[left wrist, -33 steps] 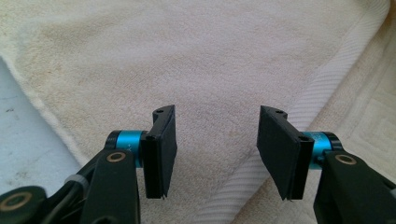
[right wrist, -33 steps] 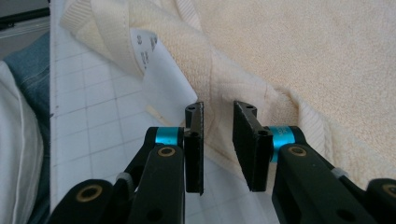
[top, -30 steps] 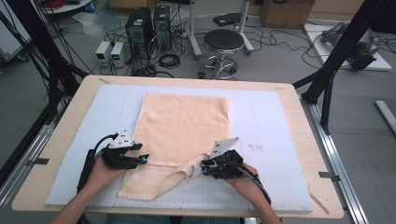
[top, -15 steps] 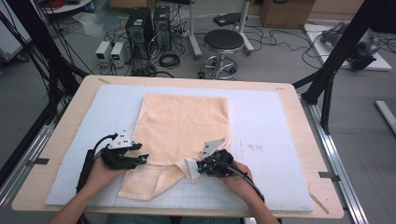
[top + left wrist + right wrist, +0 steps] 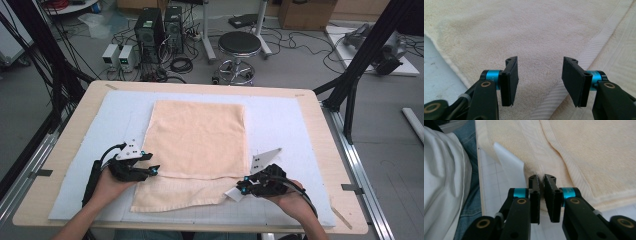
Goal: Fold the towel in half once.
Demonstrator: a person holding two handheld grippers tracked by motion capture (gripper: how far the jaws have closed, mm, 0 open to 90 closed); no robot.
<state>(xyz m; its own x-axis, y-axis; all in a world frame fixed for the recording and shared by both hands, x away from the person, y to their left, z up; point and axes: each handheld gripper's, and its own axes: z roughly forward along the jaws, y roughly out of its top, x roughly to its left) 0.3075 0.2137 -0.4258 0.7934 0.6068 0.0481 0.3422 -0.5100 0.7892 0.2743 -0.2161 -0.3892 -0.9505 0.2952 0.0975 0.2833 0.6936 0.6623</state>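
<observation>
One peach towel (image 5: 197, 137) lies on the pale blue mat (image 5: 290, 125) that covers the wooden table (image 5: 320, 125), and two hand-held grippers work at its near end. The towel is folded once: an upper layer reaches from the far edge down to a woven border band, and a strip of the lower layer shows beyond that, toward the person.

The left gripper (image 5: 152, 170) sits at the towel's left edge, just at the fold line. In its own view the gripper (image 5: 539, 72) has its two jaws spread wide with nothing between them; towel pile lies straight ahead and below, the border band (image 5: 584, 56) runs diagonally under the right-hand jaw, and a wedge of blue mat shows to the left.

The right gripper (image 5: 241, 189) is at the towel's near right corner. Seen from its own camera the gripper (image 5: 541, 187) has its jaws nearly together, pinching the towel's corner (image 5: 539, 171) between the tips. Just left of those jaws stands one white tag (image 5: 509, 165) (a care label, by the look of it), and the same tag (image 5: 232, 195) shows beside the gripper from above. Two hands hold the tools, one each.
</observation>
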